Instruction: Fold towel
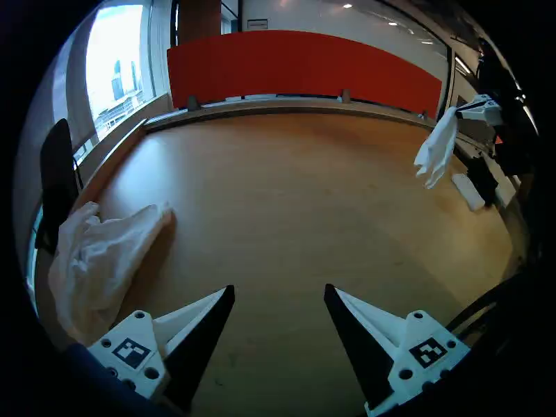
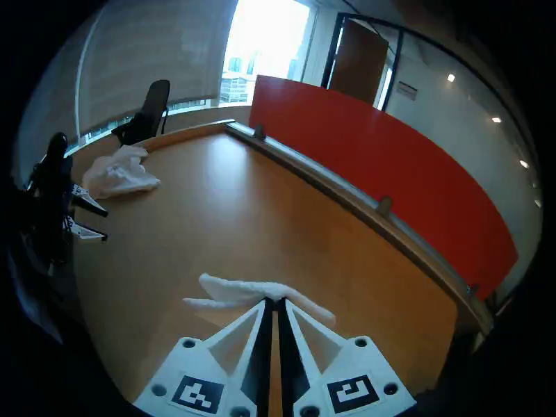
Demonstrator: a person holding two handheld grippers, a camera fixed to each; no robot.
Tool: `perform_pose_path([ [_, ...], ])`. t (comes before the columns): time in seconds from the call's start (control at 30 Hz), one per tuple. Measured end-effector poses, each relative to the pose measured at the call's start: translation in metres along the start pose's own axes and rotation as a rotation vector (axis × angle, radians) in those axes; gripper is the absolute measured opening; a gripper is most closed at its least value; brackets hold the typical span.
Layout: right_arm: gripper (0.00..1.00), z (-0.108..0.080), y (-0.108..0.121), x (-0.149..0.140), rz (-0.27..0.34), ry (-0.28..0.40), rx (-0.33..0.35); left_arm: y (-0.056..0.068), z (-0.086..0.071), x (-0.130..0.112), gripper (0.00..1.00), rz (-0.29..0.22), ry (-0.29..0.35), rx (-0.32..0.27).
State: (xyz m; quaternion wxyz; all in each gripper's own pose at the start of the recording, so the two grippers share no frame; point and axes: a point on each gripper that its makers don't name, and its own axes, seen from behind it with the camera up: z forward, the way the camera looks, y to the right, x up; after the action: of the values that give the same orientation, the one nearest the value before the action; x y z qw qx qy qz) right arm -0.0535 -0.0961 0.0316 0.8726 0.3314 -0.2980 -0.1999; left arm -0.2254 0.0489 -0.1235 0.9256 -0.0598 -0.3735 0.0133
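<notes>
Towels number two, both white. The held towel (image 2: 257,290) is pinched in the right gripper (image 2: 276,304), whose two fingers are pressed together on the cloth with only a thin line between them. In the right gripper view the cloth spreads to either side just past the fingertips, above the worktop (image 2: 229,208). In the left gripper view that gripper sits far off at the right edge, raised, and the cloth hangs from it in a loose drape. Whether its lowest tip touches the wood cannot be told.

The crumpled towel (image 1: 97,257) lies in a heap on the worktop near its left edge, just beside the left gripper (image 1: 278,288) and well apart from the held towel. The left gripper's two fingers stand wide apart with nothing between them, over bare wood. In the right gripper view it shows small at the left edge, fingers spread, near the heap.

One worktop of orange-brown wood carries everything. One long red panel (image 1: 306,66) stands upright along its far edge, on a pale rail. One small white block (image 1: 467,191) lies flat on the wood near the right edge, below the hanging cloth and apart from it. One black chair (image 2: 149,111) stands beyond the corner of the worktop behind the heap, in front of a bright window (image 2: 267,48). One brown door (image 2: 358,62) stands behind the red panel.
</notes>
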Motion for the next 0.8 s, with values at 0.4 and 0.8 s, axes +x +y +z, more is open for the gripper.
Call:
perform_pose_path([
  [0.4, 0.05, -0.021, 0.073, -0.038, 0.058, -0.046, -0.070, 0.007, 0.003, 0.005, 0.96, 0.004, -0.007, 0.001],
  [0.8, 0.05, -0.042, 0.142, -0.079, 0.092, -0.116, -0.139, 0.010, 0.004, 0.007, 0.96, 0.020, -0.020, 0.007],
])
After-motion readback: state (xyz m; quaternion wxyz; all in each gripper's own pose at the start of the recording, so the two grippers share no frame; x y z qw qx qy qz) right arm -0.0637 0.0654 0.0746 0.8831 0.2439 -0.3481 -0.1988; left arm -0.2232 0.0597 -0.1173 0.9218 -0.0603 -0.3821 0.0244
